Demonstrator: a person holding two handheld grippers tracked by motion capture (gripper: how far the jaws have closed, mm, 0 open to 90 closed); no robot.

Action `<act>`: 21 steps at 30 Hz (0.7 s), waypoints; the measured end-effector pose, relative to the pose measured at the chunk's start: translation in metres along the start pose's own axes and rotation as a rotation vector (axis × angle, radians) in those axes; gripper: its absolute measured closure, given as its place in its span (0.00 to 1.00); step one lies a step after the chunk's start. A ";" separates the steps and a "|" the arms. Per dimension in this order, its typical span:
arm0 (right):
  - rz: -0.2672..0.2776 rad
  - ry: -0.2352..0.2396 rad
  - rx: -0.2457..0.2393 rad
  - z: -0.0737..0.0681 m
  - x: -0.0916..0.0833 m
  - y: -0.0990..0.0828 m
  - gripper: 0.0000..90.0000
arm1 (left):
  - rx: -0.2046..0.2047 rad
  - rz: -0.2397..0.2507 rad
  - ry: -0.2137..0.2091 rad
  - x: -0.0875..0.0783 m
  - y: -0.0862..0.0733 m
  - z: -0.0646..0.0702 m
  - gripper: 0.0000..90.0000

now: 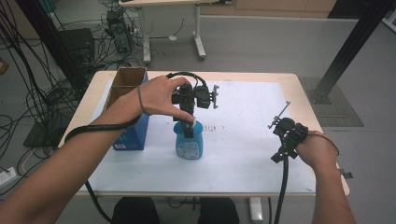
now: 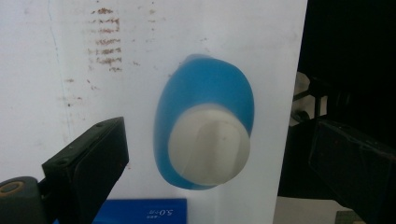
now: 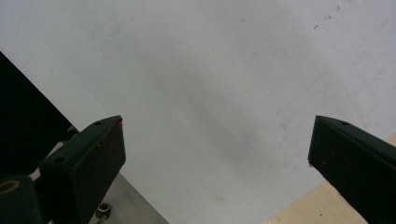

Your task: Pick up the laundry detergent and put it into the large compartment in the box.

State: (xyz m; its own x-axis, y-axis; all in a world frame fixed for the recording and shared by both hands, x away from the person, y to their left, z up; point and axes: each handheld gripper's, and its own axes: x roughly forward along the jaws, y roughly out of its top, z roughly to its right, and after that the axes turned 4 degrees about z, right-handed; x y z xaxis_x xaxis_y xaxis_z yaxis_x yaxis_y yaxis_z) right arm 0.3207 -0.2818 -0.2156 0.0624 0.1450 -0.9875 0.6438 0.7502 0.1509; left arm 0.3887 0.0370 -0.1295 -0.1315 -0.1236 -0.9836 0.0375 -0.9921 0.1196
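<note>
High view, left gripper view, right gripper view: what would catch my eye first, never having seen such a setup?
Probably the blue bottle with its white cap, upright near the middle of the white sheet, with the left gripper poised right over it, jaws spread to either side of the cap. Next, the blue cardboard box, open-topped, left of the bottle, and the right gripper, open and idle near the table's right edge.

Lab workspace — bare grey floor (image 1: 261, 46), tangled black cables (image 1: 32, 88), black frame strut (image 1: 348, 46), paper-covered table (image 1: 261, 140)
</note>
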 end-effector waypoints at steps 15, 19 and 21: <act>0.006 -0.003 0.027 -0.001 -0.001 -0.005 0.05 | 0.024 0.001 -0.009 0.003 0.002 -0.002 0.06; 0.008 -0.006 0.024 -0.001 -0.002 -0.005 0.05 | 0.027 0.001 -0.011 0.003 0.003 -0.003 0.06; 0.007 -0.009 0.023 -0.001 -0.003 -0.005 0.04 | 0.026 0.004 -0.012 0.003 0.004 -0.002 0.06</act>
State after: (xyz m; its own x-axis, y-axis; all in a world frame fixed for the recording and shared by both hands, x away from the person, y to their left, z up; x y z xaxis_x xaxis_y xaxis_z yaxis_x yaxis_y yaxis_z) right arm 0.3168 -0.2851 -0.2130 0.0733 0.1444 -0.9868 0.6610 0.7339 0.1565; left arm 0.3908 0.0324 -0.1324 -0.1432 -0.1276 -0.9814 0.0119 -0.9918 0.1272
